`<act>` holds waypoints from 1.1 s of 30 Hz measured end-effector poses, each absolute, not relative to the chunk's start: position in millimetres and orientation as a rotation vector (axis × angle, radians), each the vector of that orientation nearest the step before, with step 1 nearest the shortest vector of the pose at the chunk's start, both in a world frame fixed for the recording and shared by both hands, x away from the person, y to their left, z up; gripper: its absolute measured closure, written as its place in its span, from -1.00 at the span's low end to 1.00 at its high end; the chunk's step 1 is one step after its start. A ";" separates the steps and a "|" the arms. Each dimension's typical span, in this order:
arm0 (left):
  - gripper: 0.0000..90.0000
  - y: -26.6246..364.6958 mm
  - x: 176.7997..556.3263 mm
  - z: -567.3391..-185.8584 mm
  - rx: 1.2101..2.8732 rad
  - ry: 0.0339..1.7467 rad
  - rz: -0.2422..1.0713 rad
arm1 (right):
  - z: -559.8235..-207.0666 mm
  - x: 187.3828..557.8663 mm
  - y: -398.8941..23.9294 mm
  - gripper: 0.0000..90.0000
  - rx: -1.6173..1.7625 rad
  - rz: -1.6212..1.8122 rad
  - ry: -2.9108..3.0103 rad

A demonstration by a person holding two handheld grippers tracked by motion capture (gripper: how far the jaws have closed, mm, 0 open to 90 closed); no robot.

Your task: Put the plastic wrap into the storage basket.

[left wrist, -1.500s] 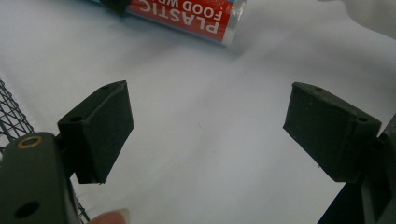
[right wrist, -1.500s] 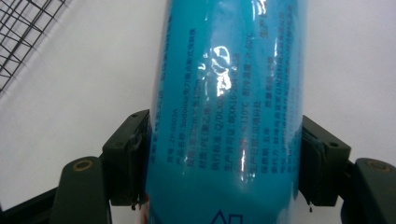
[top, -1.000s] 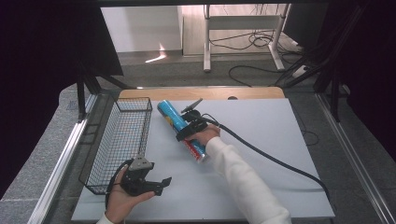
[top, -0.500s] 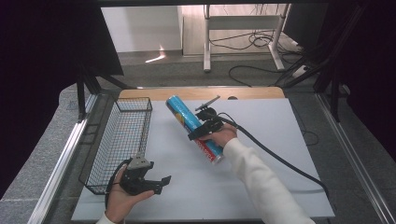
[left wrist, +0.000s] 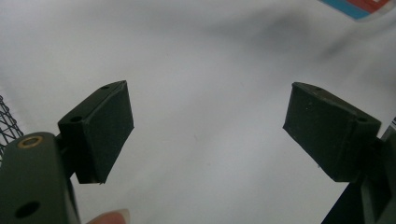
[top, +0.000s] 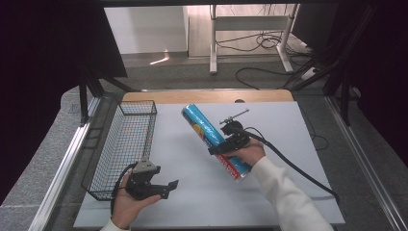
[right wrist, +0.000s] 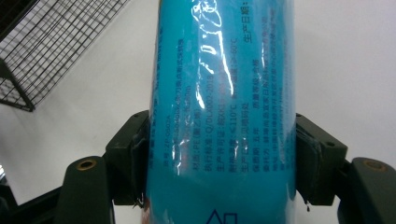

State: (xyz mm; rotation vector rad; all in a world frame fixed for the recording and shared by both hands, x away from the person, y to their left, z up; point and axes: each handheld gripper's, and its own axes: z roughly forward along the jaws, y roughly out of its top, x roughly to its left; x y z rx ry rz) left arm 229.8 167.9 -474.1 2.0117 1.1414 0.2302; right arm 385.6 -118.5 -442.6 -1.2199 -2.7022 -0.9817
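A long blue tube (top: 211,137) with printed text and a red lower end is held above the white table (top: 288,134), tilted with its top toward the back left. My right gripper (top: 226,144) is shut on the blue tube (right wrist: 224,93), with its pads (right wrist: 140,158) pressing both sides. Near the front left, my left gripper (top: 166,188) stands open over bare table, nothing between its jaws (left wrist: 208,135). A corner of the blue tube (left wrist: 362,7) shows at the upper right of the left gripper view.
A black wire basket (top: 122,144) stands along the table's left side, its mesh (right wrist: 51,42) near the tube. A cable (top: 298,171) trails from the right gripper across the table to the right. A wooden strip (top: 207,96) edges the back.
The right gripper has carried the tube to the right and slightly nearer. The left gripper has stayed in place.
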 end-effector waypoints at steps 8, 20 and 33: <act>-0.66 167.0 231.2 -477.1 2.002 1.145 0.211 | -446.2 368.3 -141.3 -0.30 -1.230 -1.033 -2.682; -0.69 152.6 244.2 -474.6 1.887 1.146 0.115 | -448.1 337.0 -161.7 -0.30 -1.190 -1.045 -2.677; -0.92 118.7 286.9 -482.4 1.666 1.151 -0.118 | -450.1 322.7 -159.1 -0.30 -1.145 -1.082 -2.667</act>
